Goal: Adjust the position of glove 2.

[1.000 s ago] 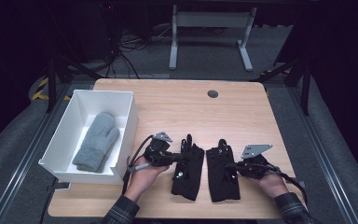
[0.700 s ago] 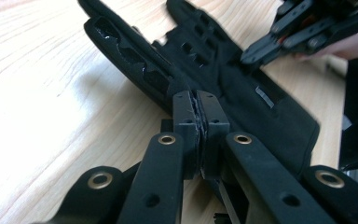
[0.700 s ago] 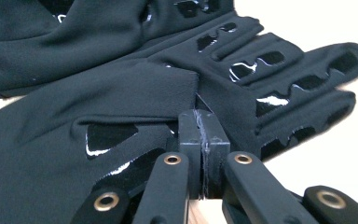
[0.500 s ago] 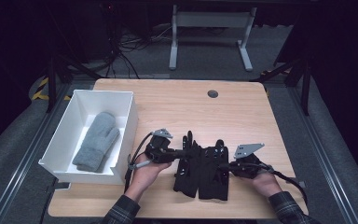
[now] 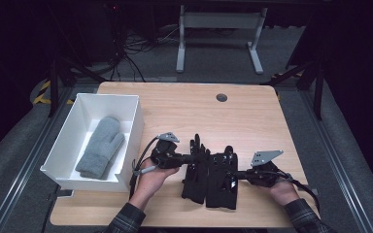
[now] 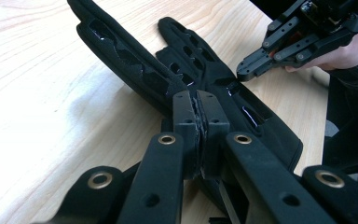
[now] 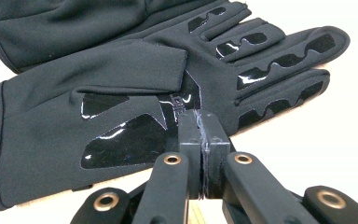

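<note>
High view, read from left to right: a white bin [image 5: 126, 127] sits at the left edge of the wooden counter [image 5: 252, 116], with a grey mitten [image 5: 99, 153] lying inside it, cuff toward the person. Just beside the bin's near right corner a hand [image 5: 150, 177] holds the left gripper [image 5: 190, 158], which points to the right, its tip at the left black glove [image 5: 195, 170]. That glove lies flat on the counter with its fingertips pointing away from the person. Touching it on the right, and overlapping its edge, lies the right black glove [image 5: 222, 177], also flat. Farther right, the right gripper [image 5: 234, 175] points left with its tip on this second glove, carried by the other hand [image 5: 282, 190] near the counter's right front.

Left gripper view shows the left gripper [image 6: 197, 109] with its fingers [image 6: 182, 122] pressed together, no gap between them, resting against the dark fabric of the left black glove [image 6: 121, 58]; whether any cloth is pinched cannot be told. The right gripper's tip appears at the upper right, over the other glove.

Right gripper view shows the right gripper [image 7: 199, 128] likewise closed tight, fingers [image 7: 216, 140] meeting at the palm of the right black glove [image 7: 135, 84], which lies palm-up with glossy grip patches; a pinch of fabric cannot be confirmed.
</note>
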